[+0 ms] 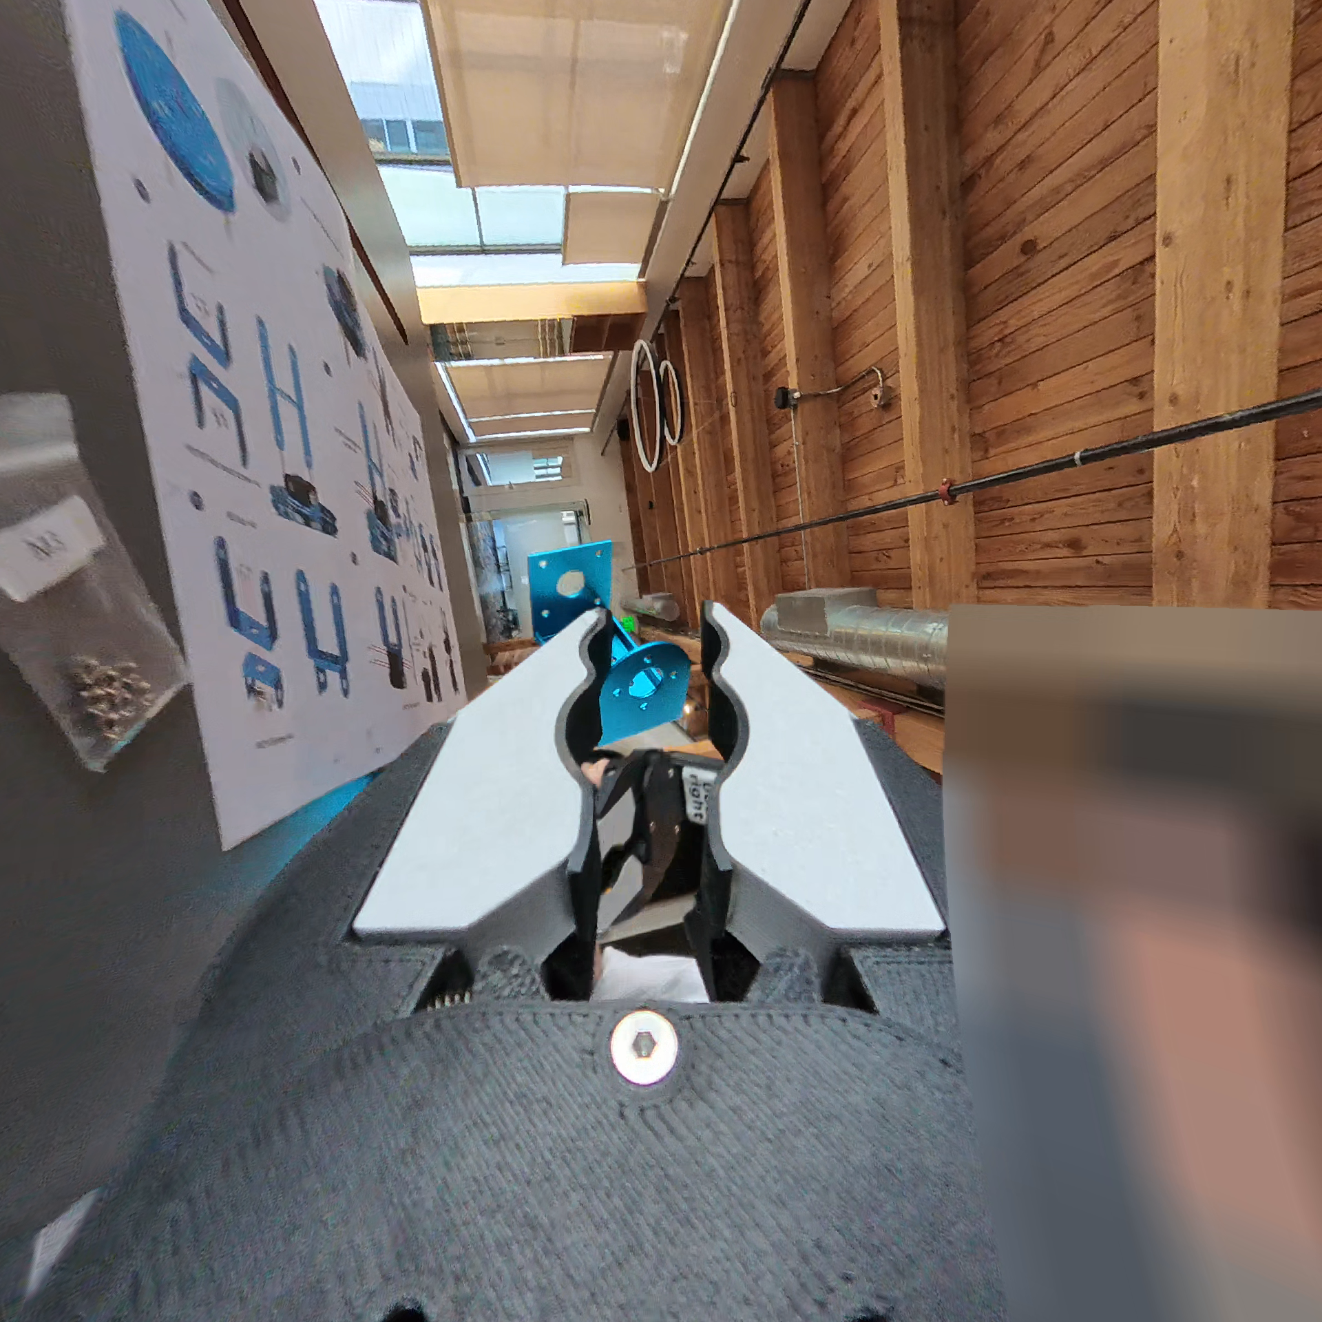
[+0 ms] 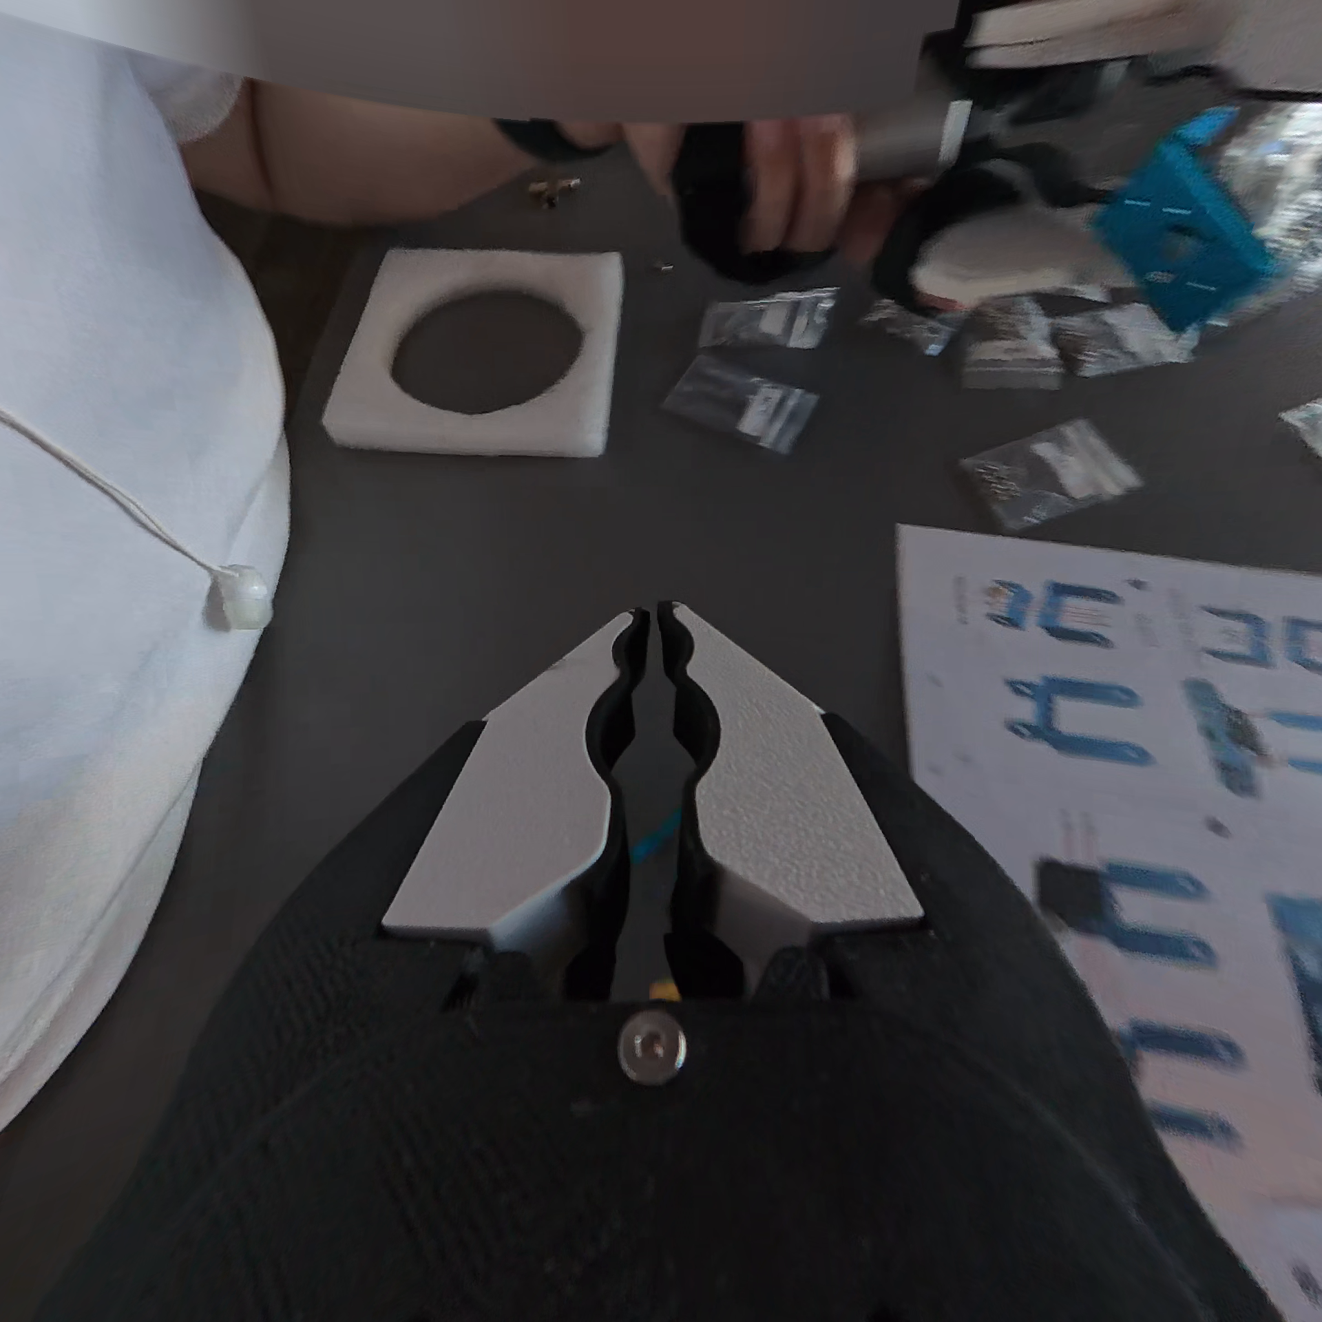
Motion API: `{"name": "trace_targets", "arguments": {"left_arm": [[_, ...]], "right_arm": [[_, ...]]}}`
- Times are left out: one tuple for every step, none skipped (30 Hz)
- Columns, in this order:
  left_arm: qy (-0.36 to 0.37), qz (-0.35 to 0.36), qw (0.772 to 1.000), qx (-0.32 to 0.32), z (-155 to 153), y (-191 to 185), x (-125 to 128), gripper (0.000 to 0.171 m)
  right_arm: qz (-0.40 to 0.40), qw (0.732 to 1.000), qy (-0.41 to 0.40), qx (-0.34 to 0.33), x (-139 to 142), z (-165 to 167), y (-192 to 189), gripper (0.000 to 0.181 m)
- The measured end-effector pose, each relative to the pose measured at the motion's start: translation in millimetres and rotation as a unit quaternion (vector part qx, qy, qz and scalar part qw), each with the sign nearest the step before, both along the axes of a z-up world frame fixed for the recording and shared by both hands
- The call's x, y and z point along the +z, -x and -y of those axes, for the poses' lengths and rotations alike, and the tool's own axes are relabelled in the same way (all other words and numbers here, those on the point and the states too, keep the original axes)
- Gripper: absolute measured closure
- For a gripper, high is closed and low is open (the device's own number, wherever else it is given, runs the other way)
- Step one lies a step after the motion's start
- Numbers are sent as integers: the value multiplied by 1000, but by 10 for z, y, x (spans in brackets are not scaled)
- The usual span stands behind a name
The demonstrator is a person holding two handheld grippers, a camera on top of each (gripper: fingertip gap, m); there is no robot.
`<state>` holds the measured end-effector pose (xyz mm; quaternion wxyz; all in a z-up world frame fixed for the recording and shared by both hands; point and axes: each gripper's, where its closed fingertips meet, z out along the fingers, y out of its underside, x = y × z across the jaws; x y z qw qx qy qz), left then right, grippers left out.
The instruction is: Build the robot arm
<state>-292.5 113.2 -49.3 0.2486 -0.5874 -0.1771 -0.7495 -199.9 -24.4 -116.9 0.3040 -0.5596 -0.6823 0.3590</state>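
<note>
My left gripper (image 1: 652, 614) is raised off the table and tilted up toward the wooden ceiling. A blue metal bracket (image 1: 629, 679) with a square plate and a round flange sits between its white fingertips, held in the air. The same bracket (image 2: 1180, 243) shows blurred at the upper right of the right wrist view, at the tip of the left gripper. My right gripper (image 2: 652, 608) hovers over the dark grey table (image 2: 465, 572), its jaws nearly touching. A thin blue sliver (image 2: 654, 837) shows in the gap between them; I cannot tell what it is.
A white instruction sheet with blue part drawings (image 2: 1109, 787) lies to the right; it also shows in the left wrist view (image 1: 286, 429). A white foam square with a round hole (image 2: 479, 350), several small plastic bags (image 2: 751, 400) and loose screws (image 2: 551, 189) lie ahead. A person in a white shirt (image 2: 107, 429) is at the left. Tip to tip, the grippers are about 20 centimetres apart.
</note>
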Motion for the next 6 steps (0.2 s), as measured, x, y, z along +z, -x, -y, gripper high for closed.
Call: {"name": "trace_targets", "arguments": {"left_arm": [[-4,-4,1000,3,-12,31,9,148],[-11,-7,1000,3,-19,50,33,148],[-20,-10,1000,4,-26,65,63,148],[-28,-15,999,7,-31,79,92,149],[-35,-21,999,10,-32,89,118,149],[-43,-27,999,11,-26,98,143,149]], "right_arm": [[-6,1000,-4,-20,57,-131,-80,178],[-14,999,-14,-42,114,-274,-165,178],[-23,997,-21,-66,168,-419,-255,178],[-31,995,-23,-92,213,-562,-345,178],[-38,992,-24,-118,251,-695,-434,178],[-48,988,-25,-142,284,-809,-515,179]]}}
